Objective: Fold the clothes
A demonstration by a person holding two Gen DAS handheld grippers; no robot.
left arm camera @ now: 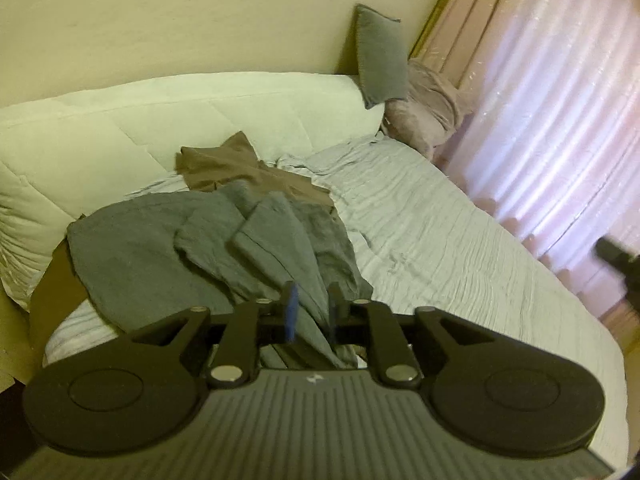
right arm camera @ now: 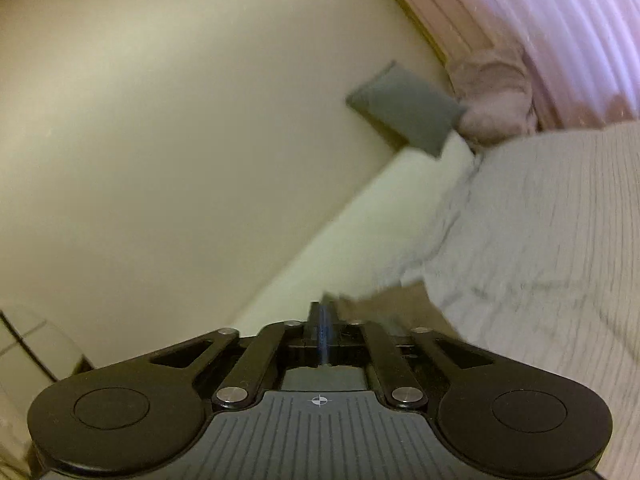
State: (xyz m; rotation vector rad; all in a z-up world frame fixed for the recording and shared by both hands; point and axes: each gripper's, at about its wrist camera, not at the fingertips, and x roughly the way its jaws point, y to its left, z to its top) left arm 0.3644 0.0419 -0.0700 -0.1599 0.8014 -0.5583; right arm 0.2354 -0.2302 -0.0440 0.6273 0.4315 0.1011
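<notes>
Landmark: the bed with the pale grey wrinkled sheet [left arm camera: 440, 240]; all places below are given relative to it.
Task's thing: a crumpled dark grey knit garment [left arm camera: 208, 240], lying in a loose heap on the bed's near-left part, with one strand of it running up into the left gripper.
Second garment: a brown crumpled cloth [left arm camera: 236, 168], farther up the bed, touching the grey one's far edge and partly under it.
Left gripper [left arm camera: 312, 308]: over the near end of the bed; its fingers stand a little apart with a fold of the grey garment pinched between them, so it is clamped on that cloth.
Right gripper [right arm camera: 322, 320]: off the bed's right side, tipped toward the cream wall [right arm camera: 180, 120]; its fingers are pressed together. A blurred scrap shows at the tips, and I cannot tell whether it is held.
Progress: early, by my reading. Nothing on the bed looks folded; both garments are still bunched and overlapping.
Left to do: likely pull the grey garment free, spread it flat, fold it, then do the brown one.
Look of the cloth: soft, limp, thick knit, deep creases, no clear edge or sleeve to be picked out.
Surroundings: a grey square cushion [left arm camera: 380, 56] leans on the wall at the bed's far end, beside pink curtains [left arm camera: 560, 100].
</notes>
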